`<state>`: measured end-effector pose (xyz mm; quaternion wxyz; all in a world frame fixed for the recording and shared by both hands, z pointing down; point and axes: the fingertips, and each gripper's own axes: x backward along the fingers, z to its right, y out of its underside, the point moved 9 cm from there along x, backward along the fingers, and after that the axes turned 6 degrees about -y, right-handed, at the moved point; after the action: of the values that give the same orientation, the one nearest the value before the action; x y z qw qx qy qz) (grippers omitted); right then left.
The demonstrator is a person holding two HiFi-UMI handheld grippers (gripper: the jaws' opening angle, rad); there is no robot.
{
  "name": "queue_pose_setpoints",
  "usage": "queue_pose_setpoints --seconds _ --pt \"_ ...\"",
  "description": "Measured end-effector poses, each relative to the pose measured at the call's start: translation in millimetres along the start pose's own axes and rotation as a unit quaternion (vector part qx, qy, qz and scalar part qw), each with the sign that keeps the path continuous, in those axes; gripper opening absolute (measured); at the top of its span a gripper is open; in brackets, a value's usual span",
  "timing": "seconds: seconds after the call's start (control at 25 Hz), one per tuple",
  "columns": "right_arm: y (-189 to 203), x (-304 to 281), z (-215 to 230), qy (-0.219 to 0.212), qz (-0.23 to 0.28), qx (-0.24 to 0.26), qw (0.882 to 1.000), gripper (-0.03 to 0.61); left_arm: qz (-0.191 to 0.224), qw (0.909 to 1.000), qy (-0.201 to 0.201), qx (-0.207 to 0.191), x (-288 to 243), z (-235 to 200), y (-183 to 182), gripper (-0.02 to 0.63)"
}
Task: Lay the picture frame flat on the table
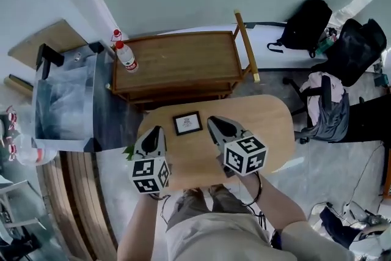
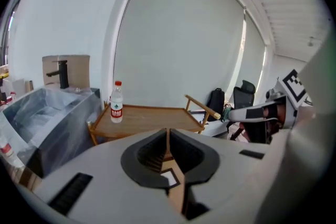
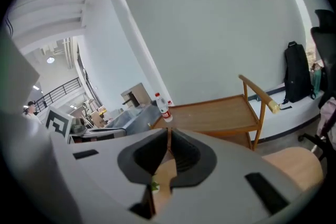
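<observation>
Pale walls and a grey floor surround a small rounded wooden surface (image 1: 269, 125) in front of the person. The frame (image 1: 187, 123) lies on it face up, apparently flat, toward the far edge and roughly in the middle. Something small and green (image 1: 129, 153) pokes out at the surface's left edge; I cannot tell what it is.

Just behind the surface stands a low wooden cart (image 1: 183, 61), with a clear bottle (image 1: 126, 56) with a red cap and label at its left end. A second red-capped bottle (image 1: 116, 35) sits just beyond that one. Left of the cart is a dark tub (image 1: 64, 101) lined with plastic sheet. To the right, a black backpack (image 1: 308, 24) leans by the wall, and an office chair (image 1: 330, 110) draped with clothes stands beside the surface's right end.

Both forearms reach forward from the body, held low over the near half of the surface. The left gripper (image 1: 157, 131) points ahead at the frame's left, near it but apart. The right gripper (image 1: 214, 123) angles inward at the frame's right, also near and apart. In the left gripper view, the left gripper (image 2: 167, 134) has its jaws pressed together with nothing between them. The frame shows through the gap below the tips. The right gripper (image 3: 168, 136) likewise has its jaws closed tip to tip on nothing, aimed toward the cart.
</observation>
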<state>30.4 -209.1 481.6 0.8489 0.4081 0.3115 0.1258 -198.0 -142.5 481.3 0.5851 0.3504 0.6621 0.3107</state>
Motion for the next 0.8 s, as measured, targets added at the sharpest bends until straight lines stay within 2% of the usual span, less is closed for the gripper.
queue_pose_setpoints --seconds 0.2,0.32,0.44,0.56,0.68,0.8 --pt "-47.1 56.2 -62.7 -0.032 0.054 0.026 0.998 0.009 0.062 0.9971 0.011 -0.044 69.0 13.1 -52.8 0.02" --pt "-71.8 89.6 -96.8 -0.049 0.079 0.062 0.994 0.008 0.101 0.992 0.02 -0.073 105.2 23.4 -78.6 0.02" --pt "-95.3 120.1 -129.7 -0.057 0.107 0.111 0.986 0.006 0.139 0.9864 0.032 -0.082 138.6 31.9 -100.3 0.02" --pt "-111.8 148.0 -155.7 -0.061 0.131 0.148 0.978 0.006 0.174 0.9797 0.041 -0.09 169.0 42.1 -114.4 0.02" --pt "-123.1 172.2 -177.0 -0.069 0.155 0.17 0.971 0.005 0.194 0.9742 0.062 -0.096 194.2 51.3 -122.6 0.02" --pt "-130.5 191.4 -195.9 -0.073 0.178 0.191 0.963 0.003 0.212 0.9688 0.066 -0.111 220.9 56.0 -129.4 0.02"
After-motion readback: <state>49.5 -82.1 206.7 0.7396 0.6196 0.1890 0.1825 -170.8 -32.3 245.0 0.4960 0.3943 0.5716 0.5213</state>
